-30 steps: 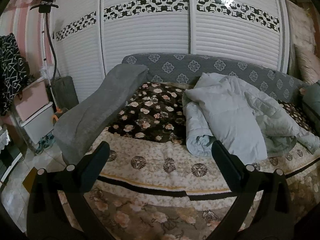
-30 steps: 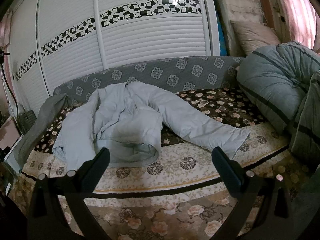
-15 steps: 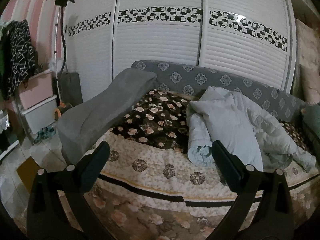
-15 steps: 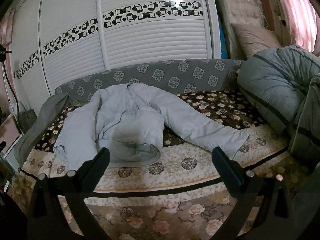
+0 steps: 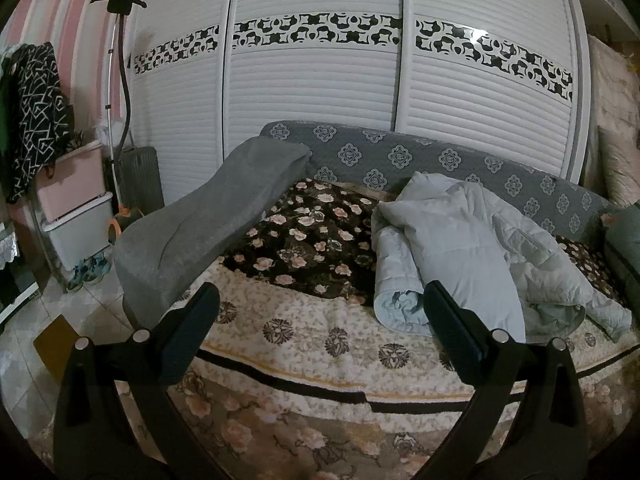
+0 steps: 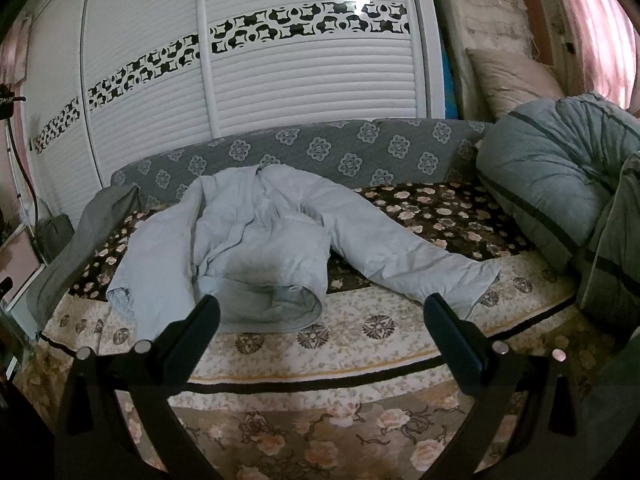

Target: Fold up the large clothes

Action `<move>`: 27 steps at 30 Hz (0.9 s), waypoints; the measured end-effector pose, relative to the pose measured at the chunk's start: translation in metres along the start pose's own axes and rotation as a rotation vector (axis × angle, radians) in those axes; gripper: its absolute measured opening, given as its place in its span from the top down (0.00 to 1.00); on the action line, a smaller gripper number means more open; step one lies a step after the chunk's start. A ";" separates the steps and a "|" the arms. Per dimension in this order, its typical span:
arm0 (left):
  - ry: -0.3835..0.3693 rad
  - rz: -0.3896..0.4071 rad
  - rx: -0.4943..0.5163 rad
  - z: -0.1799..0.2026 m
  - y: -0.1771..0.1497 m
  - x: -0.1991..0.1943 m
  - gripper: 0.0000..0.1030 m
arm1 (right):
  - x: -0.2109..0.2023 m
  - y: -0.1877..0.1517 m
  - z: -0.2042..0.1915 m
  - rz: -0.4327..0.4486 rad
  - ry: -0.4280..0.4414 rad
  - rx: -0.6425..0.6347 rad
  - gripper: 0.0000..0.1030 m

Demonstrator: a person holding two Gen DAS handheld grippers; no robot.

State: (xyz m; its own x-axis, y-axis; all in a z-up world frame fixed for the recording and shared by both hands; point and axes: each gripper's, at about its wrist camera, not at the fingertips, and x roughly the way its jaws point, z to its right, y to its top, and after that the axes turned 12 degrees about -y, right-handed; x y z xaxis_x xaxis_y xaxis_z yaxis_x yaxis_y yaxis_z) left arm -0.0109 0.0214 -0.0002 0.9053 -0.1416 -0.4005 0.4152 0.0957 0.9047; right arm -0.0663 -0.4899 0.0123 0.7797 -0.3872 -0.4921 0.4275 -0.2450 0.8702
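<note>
Both grippers hang back from the bed with their jaws spread wide and nothing between them: the left gripper (image 5: 320,312) faces the near edge of the floral bedspread (image 5: 304,332), and the right gripper (image 6: 320,314) does the same a little further along. The task's thing, a pale blue padded jacket (image 6: 248,240), lies untended on the bed, collar toward the grey patterned headboard (image 6: 352,152) and hem toward the near edge, with no fold yet made in it. So the work seems to be at its very start, the approach before the first grasp. The next move probably calls for both grippers to come forward and down to the cloth, one to each side, and to spread the bunched body flat before any sleeve is brought across. The right wrist view shows the garment nearly whole: its long sleeve (image 6: 420,264) runs out across the spread toward a rolled striped quilt (image 6: 560,184), while the other sleeve hangs crumpled toward the near edge. The left wrist view sees the jacket (image 5: 460,248) from its side, as a heap with the quilted lining turned out at the hem, and it alone shows a grey blanket (image 5: 216,224) draped over the bed's end, pink storage drawers (image 5: 76,188) and tiled floor beyond.
</note>
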 end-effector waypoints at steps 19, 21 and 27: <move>-0.002 0.008 -0.001 0.001 0.001 -0.002 0.03 | 0.000 0.001 -0.001 0.000 0.001 -0.002 0.01; -0.002 0.008 -0.001 0.001 0.001 -0.002 0.03 | 0.000 0.000 0.000 -0.001 0.001 -0.002 0.01; -0.002 0.009 -0.001 0.001 0.001 -0.002 0.03 | 0.000 0.000 0.000 0.000 0.001 -0.001 0.01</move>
State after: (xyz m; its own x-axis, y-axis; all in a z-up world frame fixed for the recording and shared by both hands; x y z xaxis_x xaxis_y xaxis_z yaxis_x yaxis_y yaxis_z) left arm -0.0127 0.0207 0.0018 0.9087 -0.1431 -0.3921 0.4073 0.0983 0.9080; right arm -0.0660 -0.4900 0.0120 0.7798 -0.3865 -0.4924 0.4284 -0.2440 0.8700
